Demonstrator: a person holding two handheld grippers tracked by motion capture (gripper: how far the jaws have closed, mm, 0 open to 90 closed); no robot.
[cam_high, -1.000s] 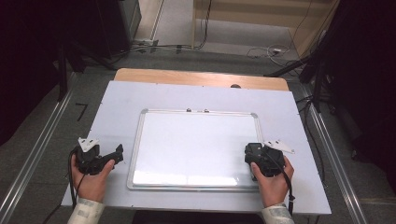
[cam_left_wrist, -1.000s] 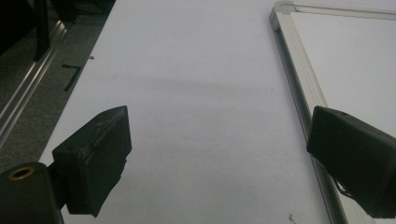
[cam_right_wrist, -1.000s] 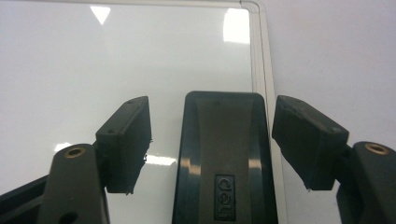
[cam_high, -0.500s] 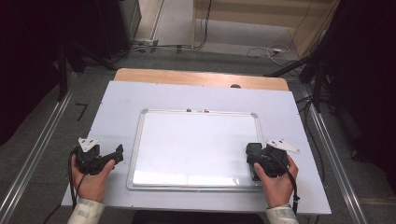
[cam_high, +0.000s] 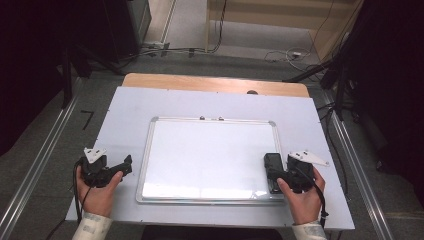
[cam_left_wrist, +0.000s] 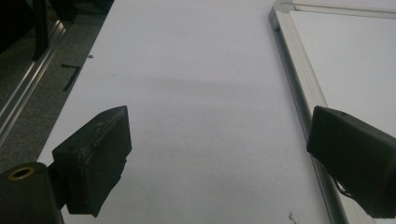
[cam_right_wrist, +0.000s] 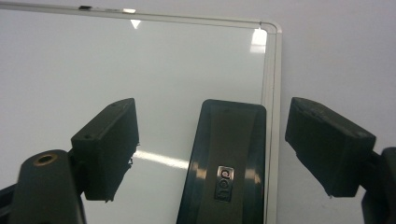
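Note:
A white whiteboard (cam_high: 210, 155) with a silver frame lies flat on the pale table (cam_high: 130, 110). A black eraser (cam_high: 272, 167) rests on the board's right edge. My right gripper (cam_high: 280, 176) straddles it. In the right gripper view the eraser (cam_right_wrist: 224, 158) lies between the two jaws of the right gripper (cam_right_wrist: 212, 109) with a gap on each side. Those jaws have just been opening and stand open. My left gripper (cam_high: 122, 167) sits left of the board on bare table, open. In the left gripper view, nothing lies between the jaws of the left gripper (cam_left_wrist: 219, 121), and the board's frame (cam_left_wrist: 299, 84) runs past the right jaw.
A wooden strip (cam_high: 215, 84) runs along the table's far edge. Metal rails (cam_high: 45, 150) flank the table on both sides. Cables (cam_high: 280, 52) lie on the floor beyond, with dark equipment at the back left and right.
The right hand has drifted slightly right and toward the near edge, and its jaws have spread off the eraser, which stays on the board. The left hand has not moved.

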